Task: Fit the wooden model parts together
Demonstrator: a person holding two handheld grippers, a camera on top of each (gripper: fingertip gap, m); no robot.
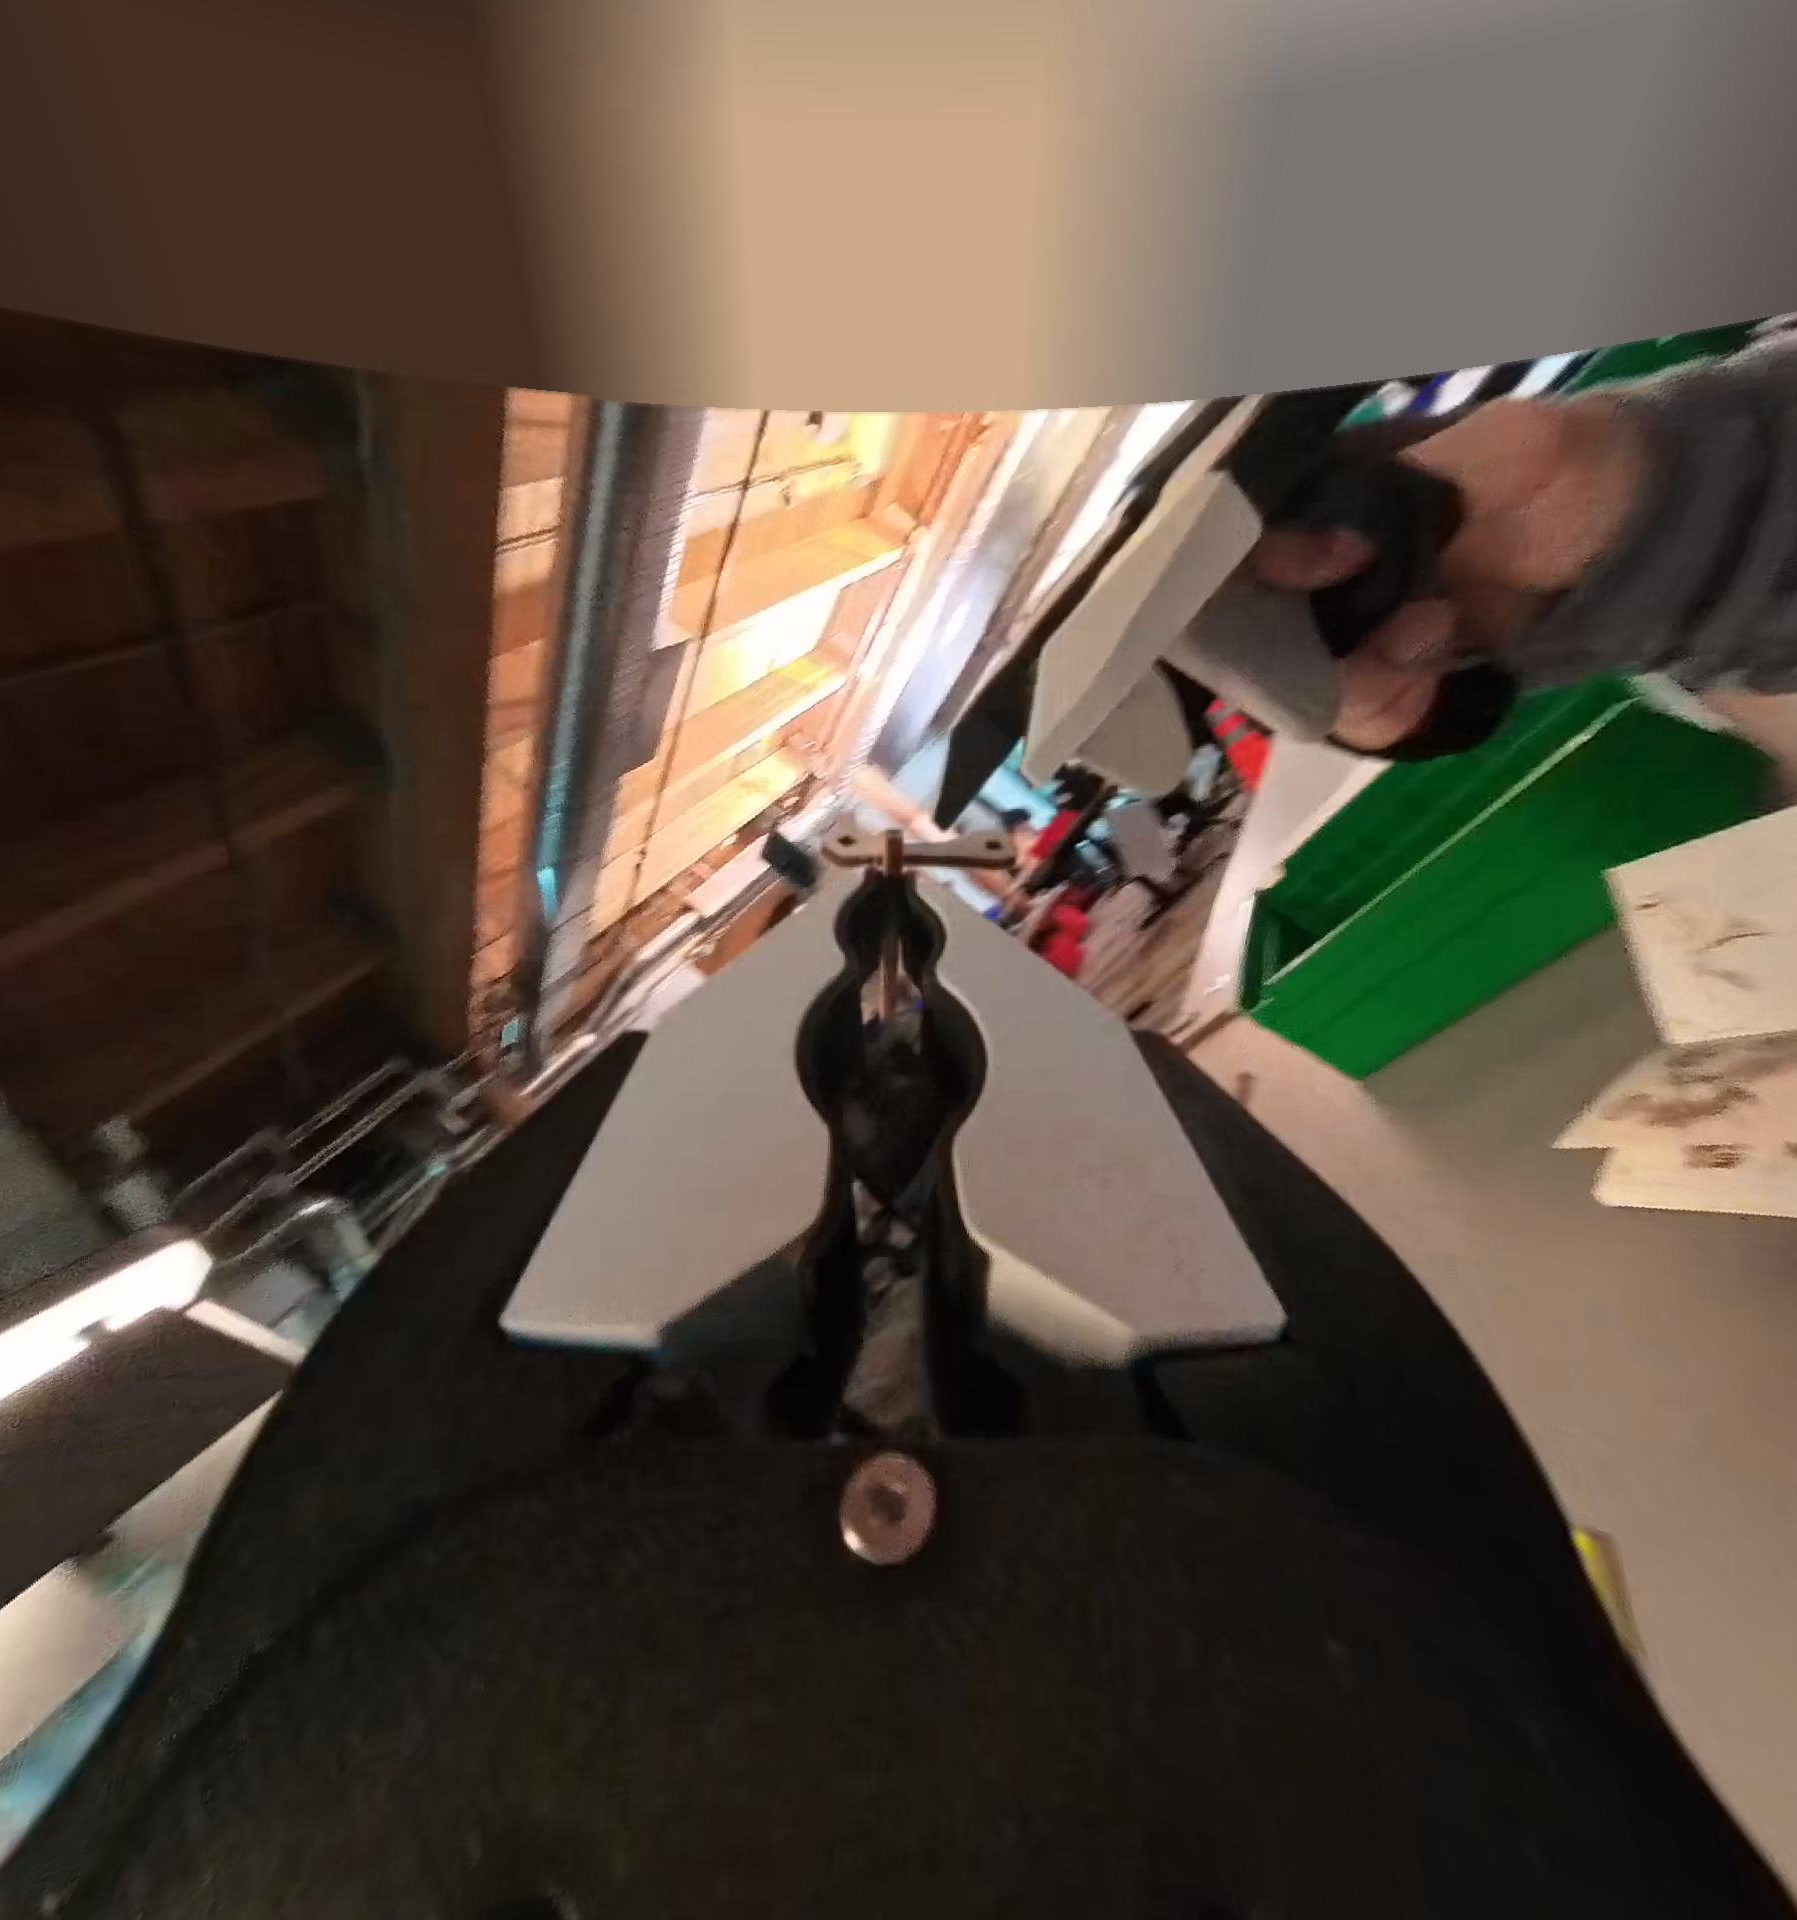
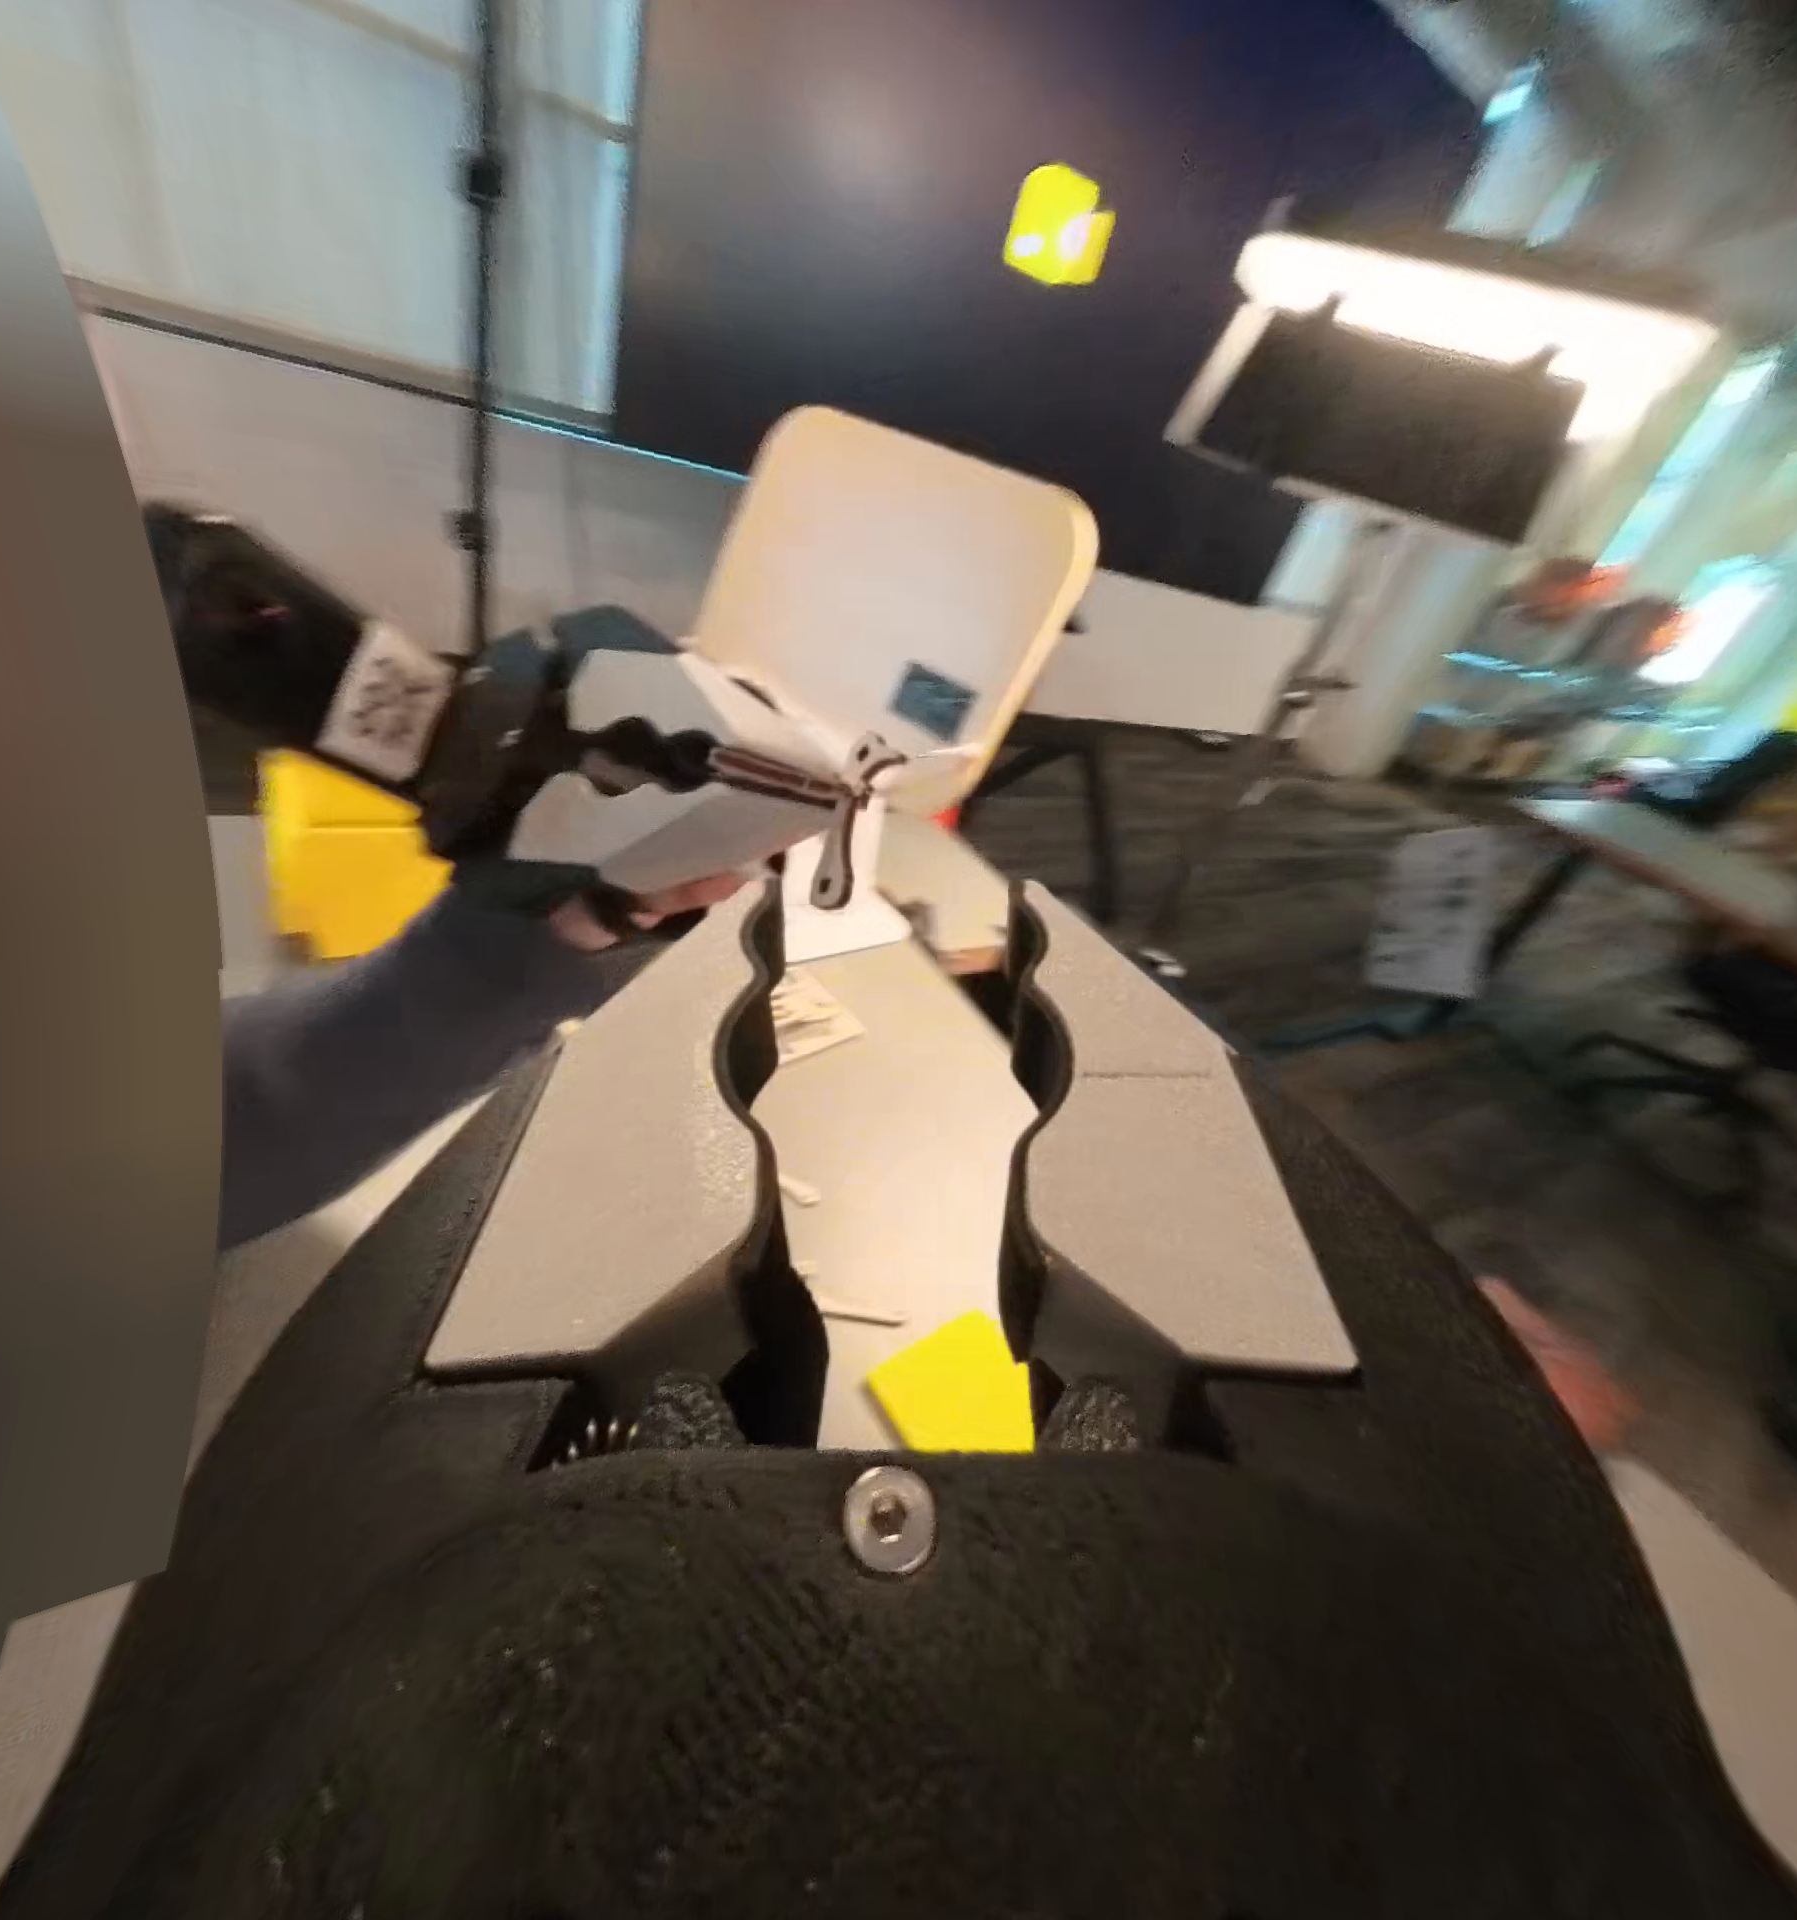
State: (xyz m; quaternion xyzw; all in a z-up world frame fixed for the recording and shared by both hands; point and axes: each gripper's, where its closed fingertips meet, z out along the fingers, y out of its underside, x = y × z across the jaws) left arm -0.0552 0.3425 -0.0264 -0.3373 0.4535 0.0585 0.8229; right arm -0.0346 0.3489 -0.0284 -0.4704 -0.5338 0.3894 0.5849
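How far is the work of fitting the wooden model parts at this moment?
Done: a flat wooden cross-piece already sits on a thin peg. In hand: the left gripper is shut on that peg and holds it in the air. Left: the right gripper is open and empty, and loose wooden pieces lie on the table.
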